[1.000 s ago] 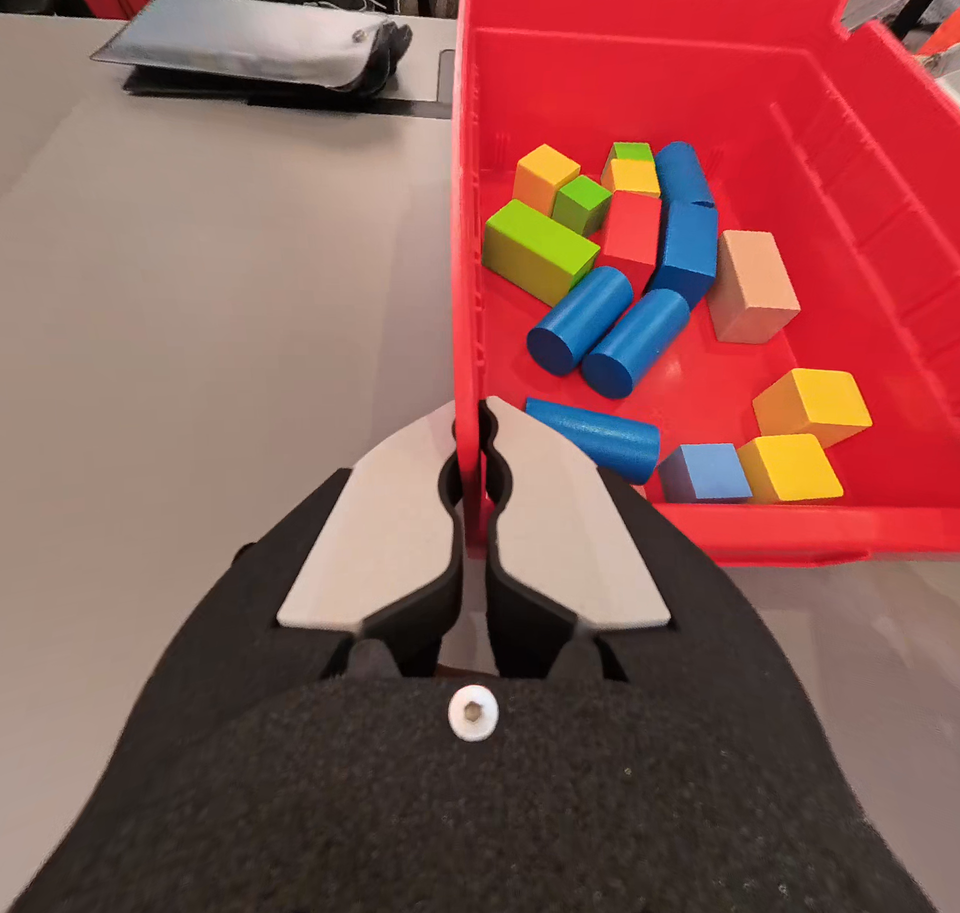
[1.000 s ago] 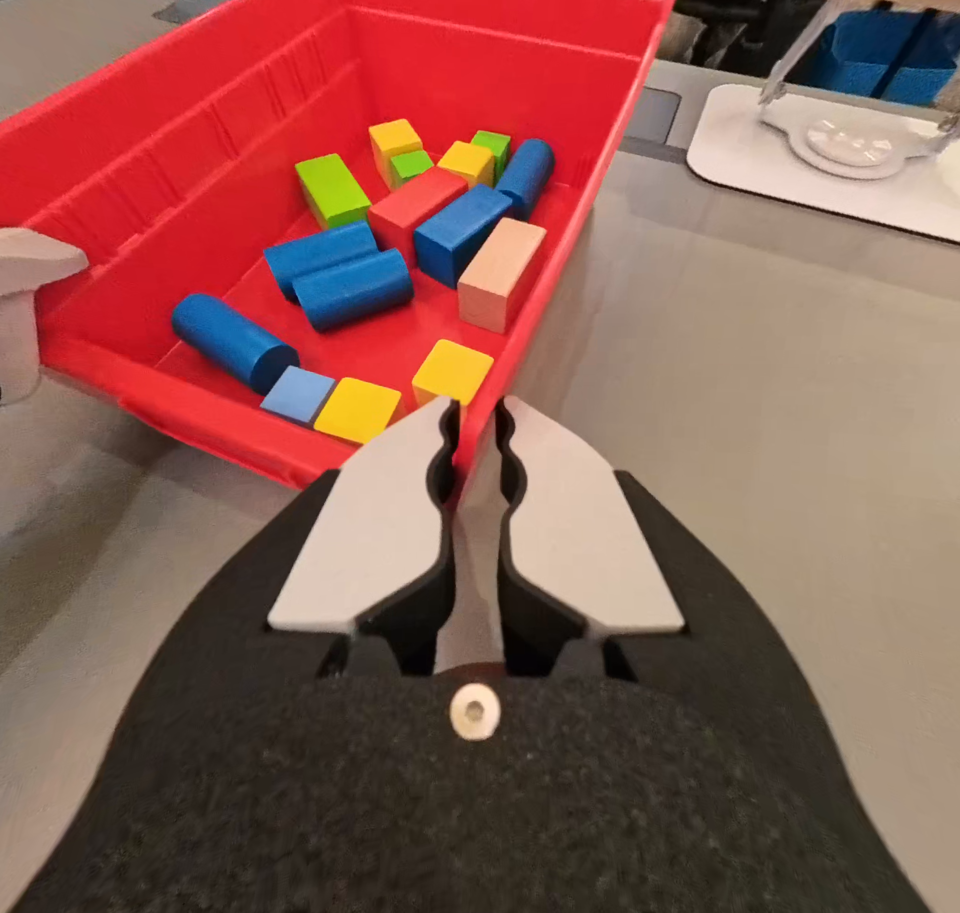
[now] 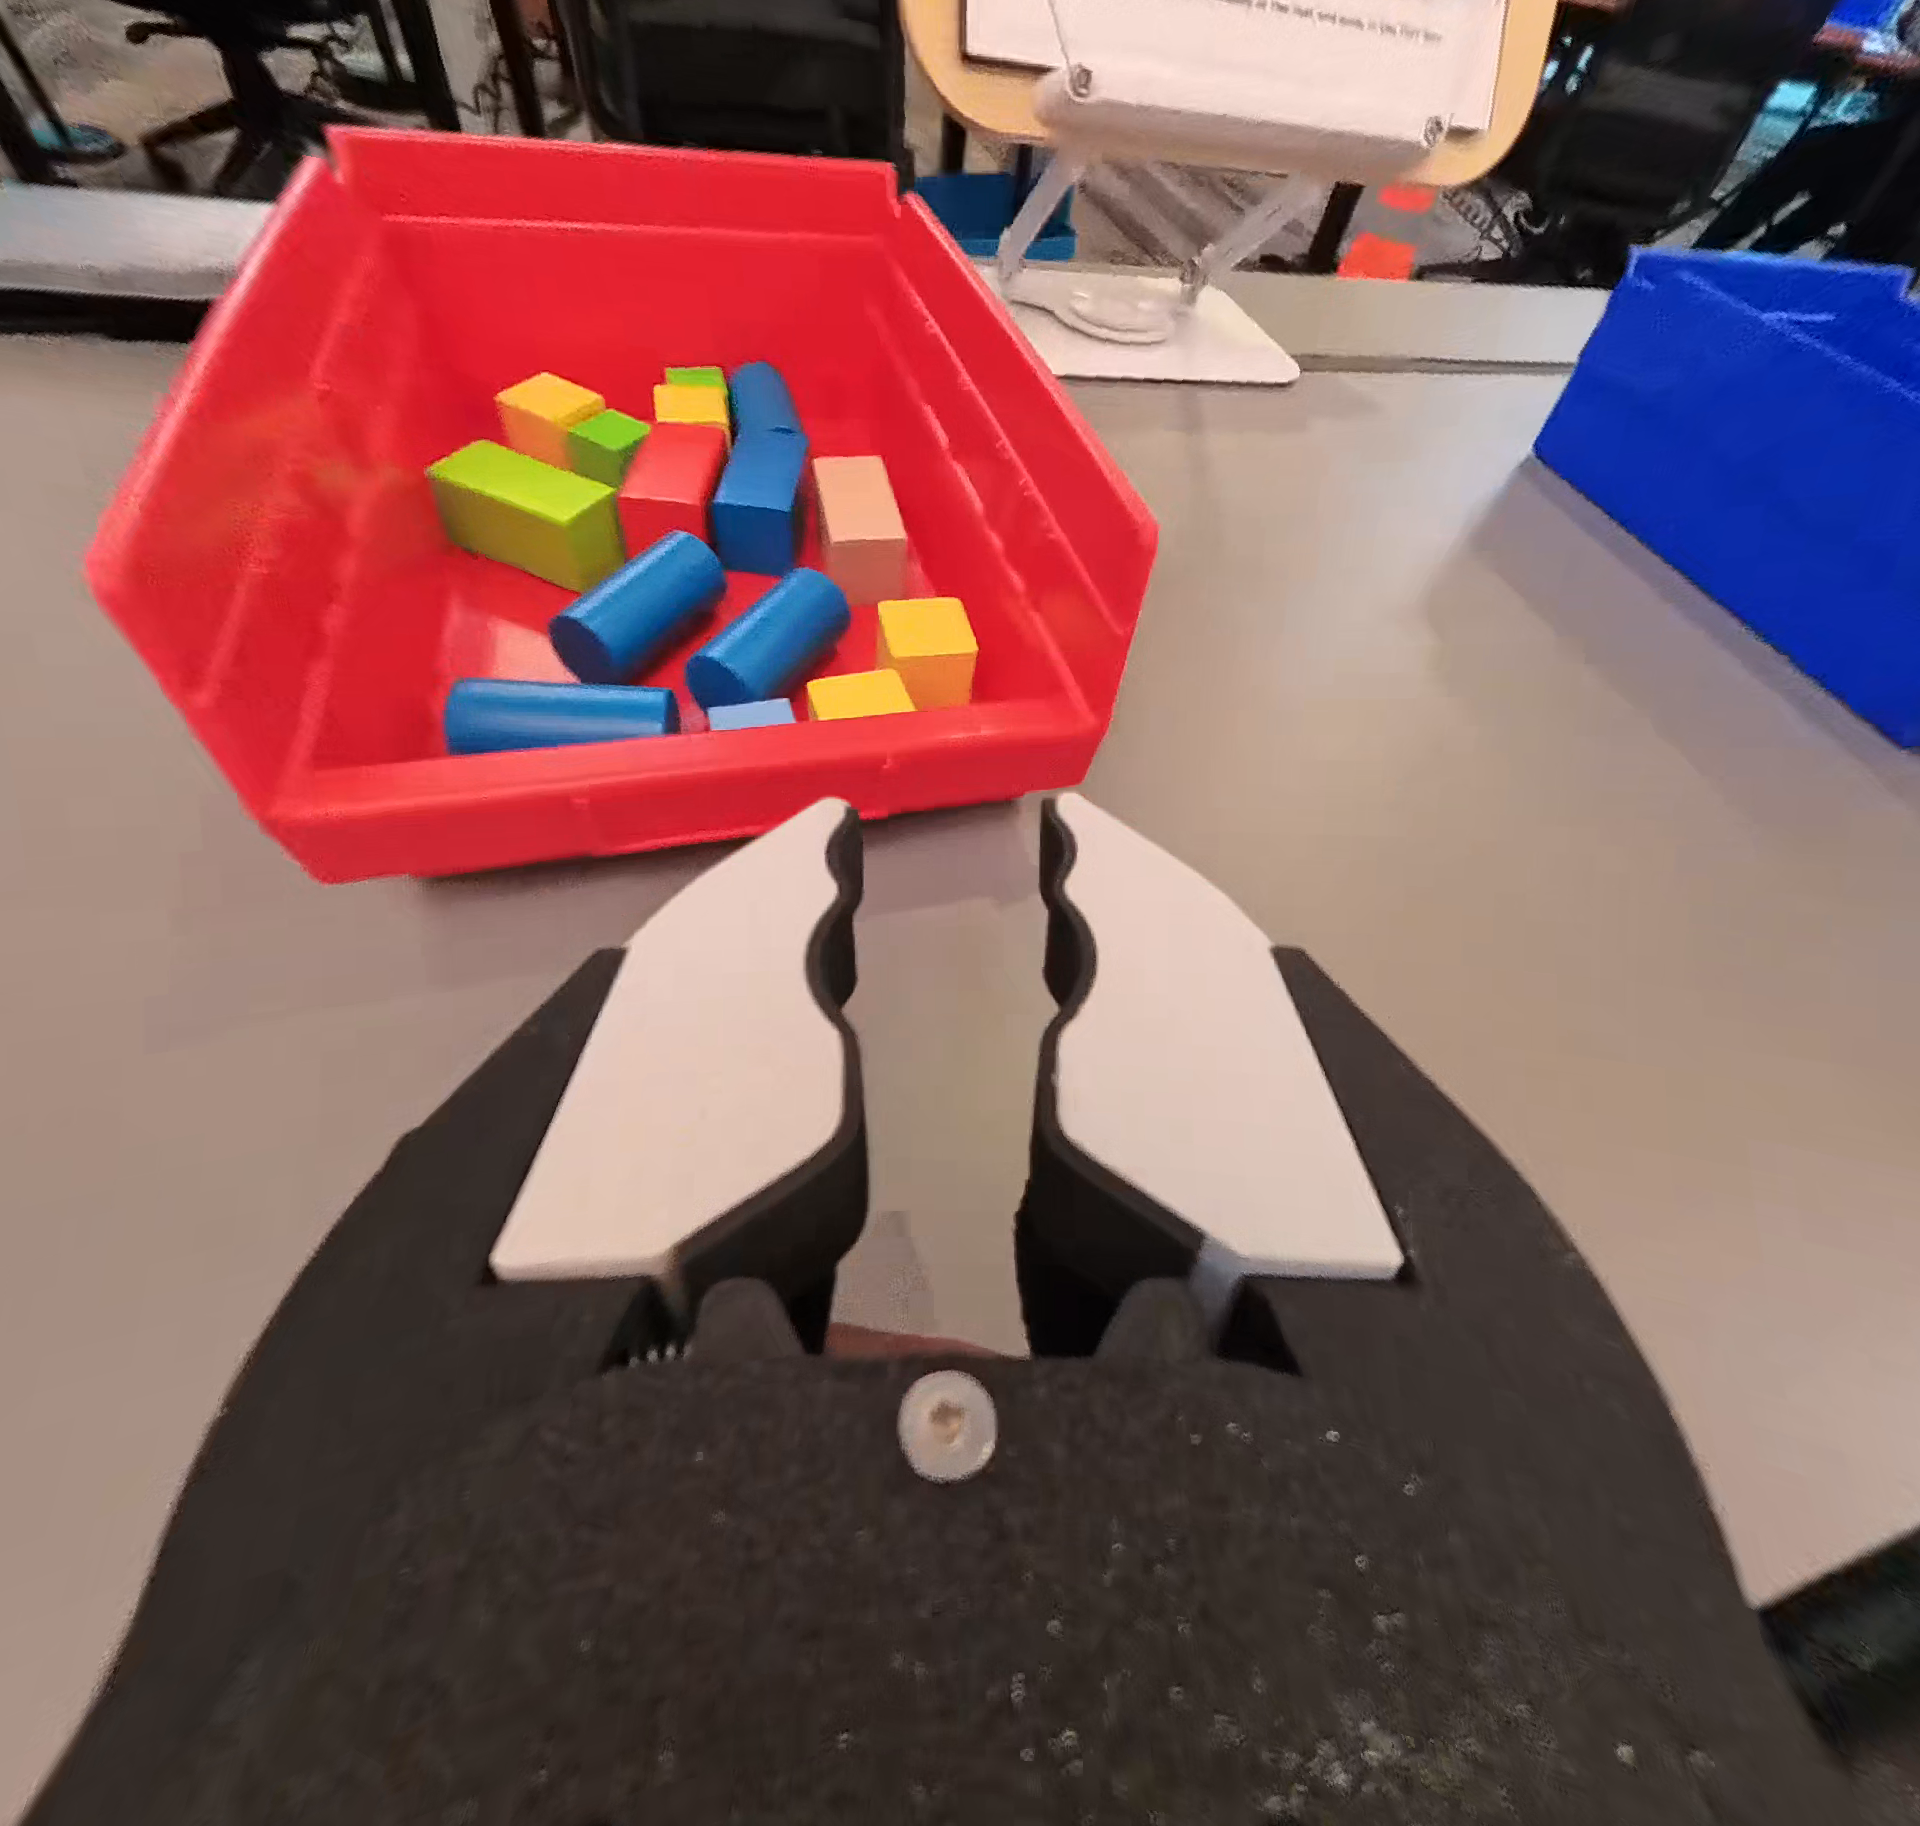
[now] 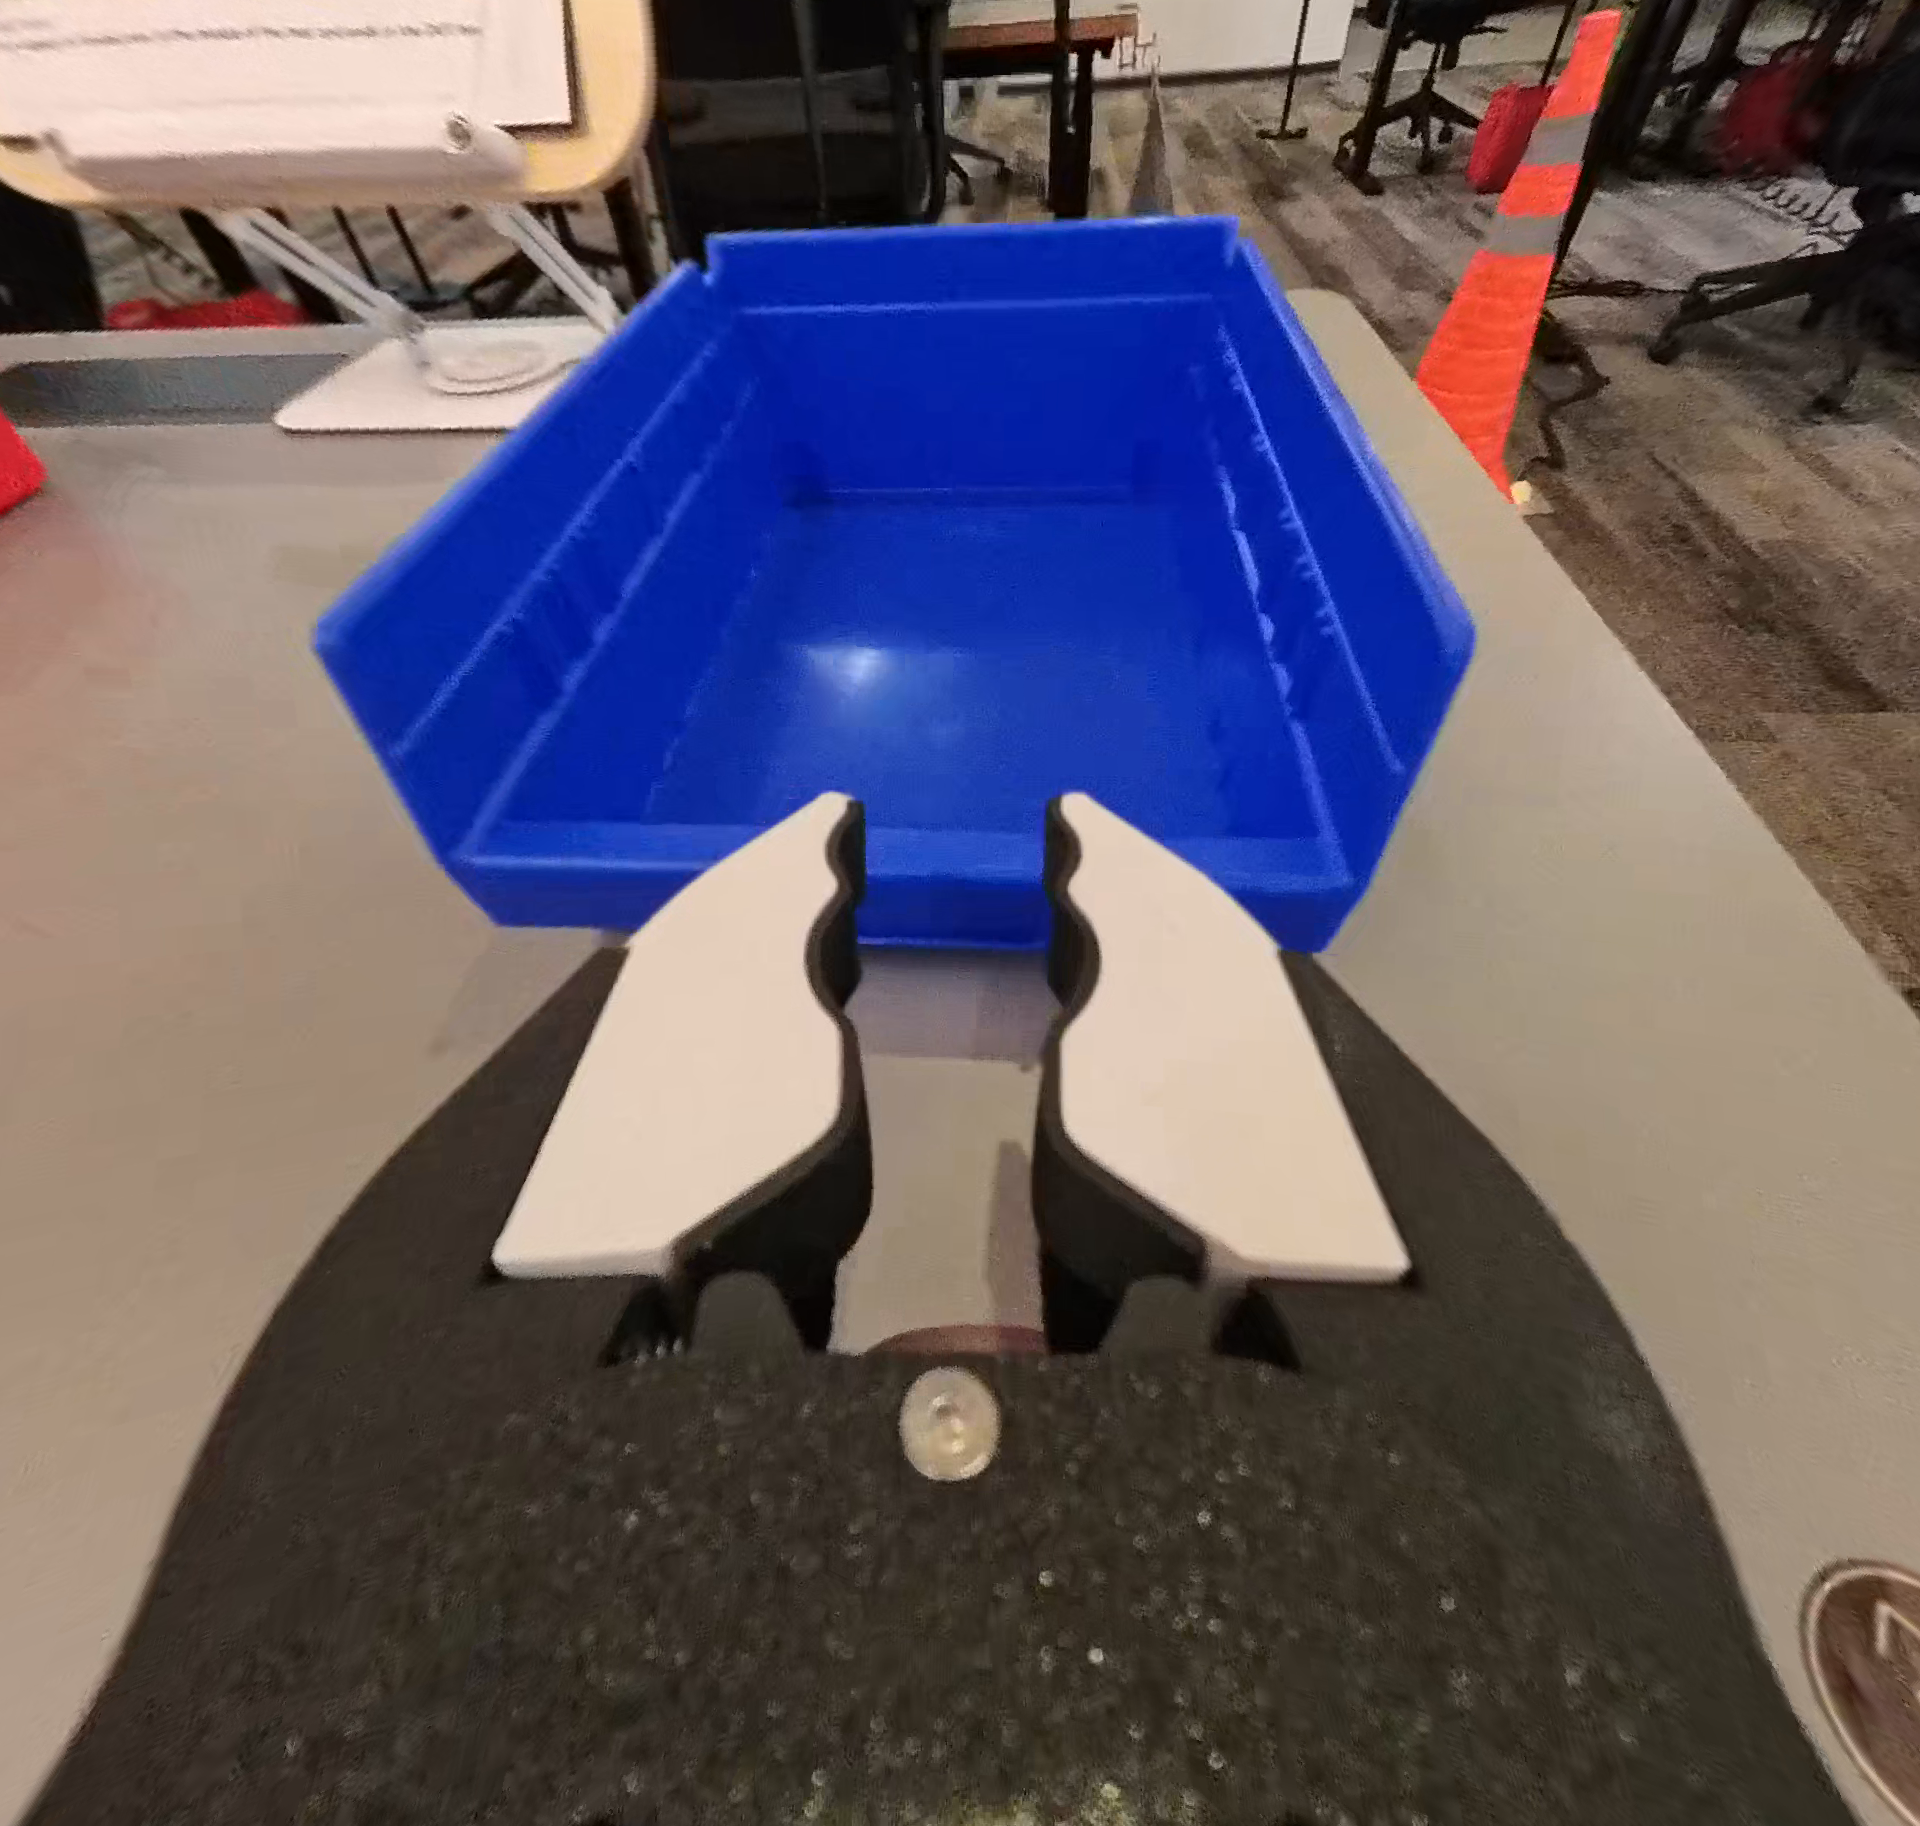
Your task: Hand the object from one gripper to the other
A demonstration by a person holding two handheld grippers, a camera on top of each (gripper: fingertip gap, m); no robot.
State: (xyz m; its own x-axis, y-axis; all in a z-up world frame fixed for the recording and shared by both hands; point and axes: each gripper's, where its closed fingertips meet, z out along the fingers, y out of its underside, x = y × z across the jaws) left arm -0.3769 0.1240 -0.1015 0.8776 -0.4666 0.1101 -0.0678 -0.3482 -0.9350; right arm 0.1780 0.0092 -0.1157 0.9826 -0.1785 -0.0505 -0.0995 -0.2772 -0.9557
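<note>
A red bin stands on the grey table and holds several wooden blocks: blue cylinders, a green block, yellow cubes, a red block and a tan block. My left gripper is open and empty, just in front of the red bin's near wall. A blue bin stands empty in the right wrist view; it also shows at the right edge of the left wrist view. My right gripper is open and empty at the blue bin's near wall.
A white stand holding a wooden board with a paper sheet stands behind the bins. An orange cone and office chairs are on the floor beyond the table's right edge. A red bin corner shows at far left.
Both grippers were shut on the red bin's rim; now both are open and drawn back. The left faces the red bin from the front, the right has swung over to the blue bin.
</note>
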